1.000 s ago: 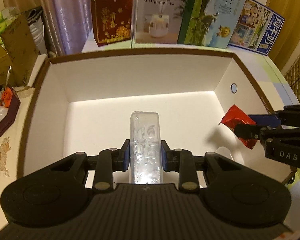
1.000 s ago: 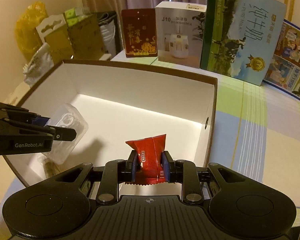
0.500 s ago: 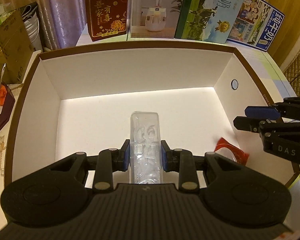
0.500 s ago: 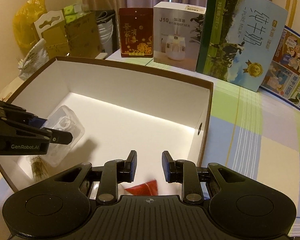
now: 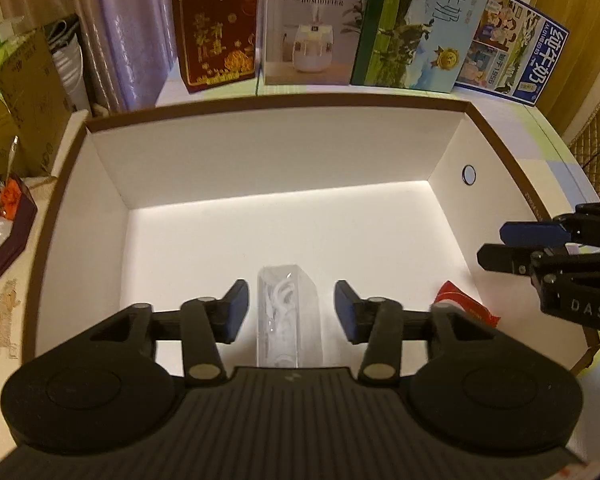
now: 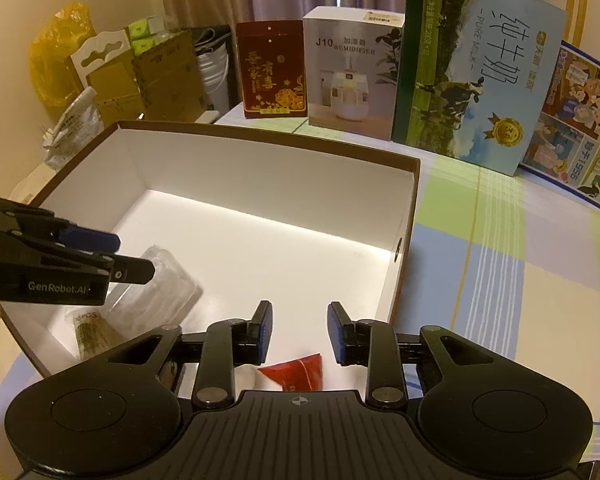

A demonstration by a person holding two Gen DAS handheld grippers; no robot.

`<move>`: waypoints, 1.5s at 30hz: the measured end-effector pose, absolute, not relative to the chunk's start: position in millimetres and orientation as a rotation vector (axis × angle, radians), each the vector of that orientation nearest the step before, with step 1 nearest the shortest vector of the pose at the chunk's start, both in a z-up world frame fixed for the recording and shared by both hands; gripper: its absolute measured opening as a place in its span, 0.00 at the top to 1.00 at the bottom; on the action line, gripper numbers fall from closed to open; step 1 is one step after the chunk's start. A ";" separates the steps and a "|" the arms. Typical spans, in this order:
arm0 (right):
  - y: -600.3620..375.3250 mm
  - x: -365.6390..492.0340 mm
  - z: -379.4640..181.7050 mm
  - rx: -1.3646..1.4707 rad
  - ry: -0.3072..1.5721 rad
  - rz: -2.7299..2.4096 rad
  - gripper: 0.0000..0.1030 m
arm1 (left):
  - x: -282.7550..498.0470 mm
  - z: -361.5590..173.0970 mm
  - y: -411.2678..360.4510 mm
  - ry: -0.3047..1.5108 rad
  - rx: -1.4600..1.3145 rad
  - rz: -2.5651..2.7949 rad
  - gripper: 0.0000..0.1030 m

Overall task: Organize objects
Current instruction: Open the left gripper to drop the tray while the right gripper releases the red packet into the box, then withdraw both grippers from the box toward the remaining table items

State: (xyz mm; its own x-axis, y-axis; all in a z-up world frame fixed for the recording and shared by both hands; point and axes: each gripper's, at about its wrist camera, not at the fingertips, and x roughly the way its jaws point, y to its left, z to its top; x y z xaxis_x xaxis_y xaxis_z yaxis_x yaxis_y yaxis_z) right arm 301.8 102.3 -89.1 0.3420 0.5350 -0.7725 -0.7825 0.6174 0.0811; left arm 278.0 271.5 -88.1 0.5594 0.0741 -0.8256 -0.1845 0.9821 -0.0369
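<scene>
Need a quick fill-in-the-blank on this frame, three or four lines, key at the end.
1. The clear case lies inside the white ____.
2. The packet below the right gripper is ____ in colour.
3. The left gripper has jaws that are opening, its pads ____ the case.
4. The box behind, marked J10, shows a ____.

Missing words: box; red; clear of; humidifier

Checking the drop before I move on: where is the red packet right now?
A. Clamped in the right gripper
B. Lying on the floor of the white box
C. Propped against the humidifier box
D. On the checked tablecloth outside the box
B: the red packet lies on the floor of the white box, below the right gripper, whose opening jaws hold nothing.
</scene>
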 end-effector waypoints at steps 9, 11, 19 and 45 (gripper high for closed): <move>91.9 290.8 -79.5 -0.304 0.834 0.901 0.45 | 265.5 -72.5 276.1 0.948 -0.127 0.186 0.30; 89.2 287.1 -77.0 -0.300 0.828 0.905 0.41 | 261.4 -68.7 275.0 0.949 -0.123 0.199 0.26; 76.8 273.2 -66.2 -0.267 0.812 0.923 0.21 | 242.5 -52.5 269.1 0.944 -0.130 0.222 0.17; 10.4 223.8 -30.4 -0.162 0.757 0.964 0.03 | 170.0 -16.7 212.7 0.885 -0.169 0.248 0.11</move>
State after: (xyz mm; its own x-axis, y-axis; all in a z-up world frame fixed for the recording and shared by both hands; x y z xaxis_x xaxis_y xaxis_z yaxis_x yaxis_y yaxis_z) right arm 223.8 10.4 -30.4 0.3397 0.6829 -0.6467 -0.7906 0.5798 0.1970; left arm 170.0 212.7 -16.7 0.6073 0.1436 -0.7814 -0.2825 0.9583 -0.0435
